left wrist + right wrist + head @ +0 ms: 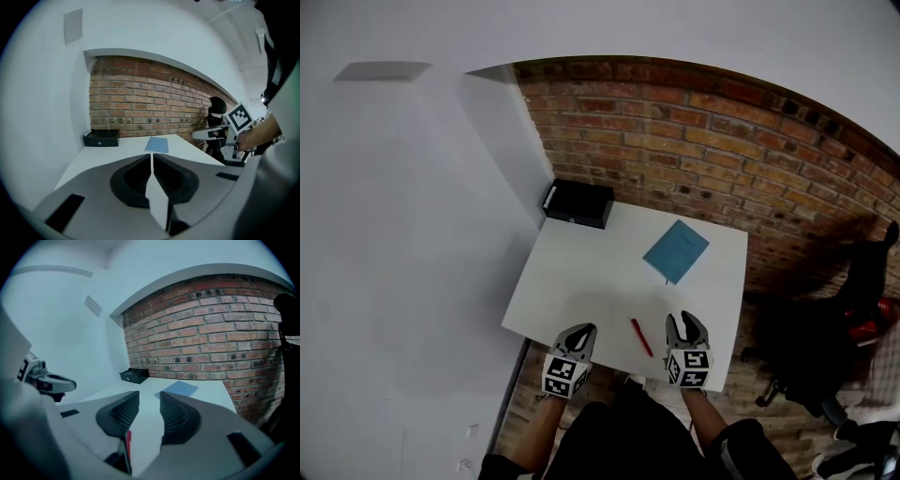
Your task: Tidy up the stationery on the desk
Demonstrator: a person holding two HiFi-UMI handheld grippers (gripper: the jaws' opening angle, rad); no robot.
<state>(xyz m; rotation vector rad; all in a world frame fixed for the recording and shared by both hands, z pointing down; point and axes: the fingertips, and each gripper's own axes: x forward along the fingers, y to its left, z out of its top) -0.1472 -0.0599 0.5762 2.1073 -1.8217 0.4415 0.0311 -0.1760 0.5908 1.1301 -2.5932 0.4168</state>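
A red pen (640,337) lies near the white desk's (581,281) front edge, slanting far-left to near-right, just left of the right gripper (687,320), jaws slightly apart and empty; the left gripper (582,330), farther off, is closed on nothing.

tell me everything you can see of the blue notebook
The blue notebook is thin and closed, with a plain light-blue cover that looks like card. It lies flat on the white desk, toward its far right, turned at an angle to the desk's edges. Nothing rests on it and only the desk touches it. The left gripper and right gripper are both at the near edge, well short of it.
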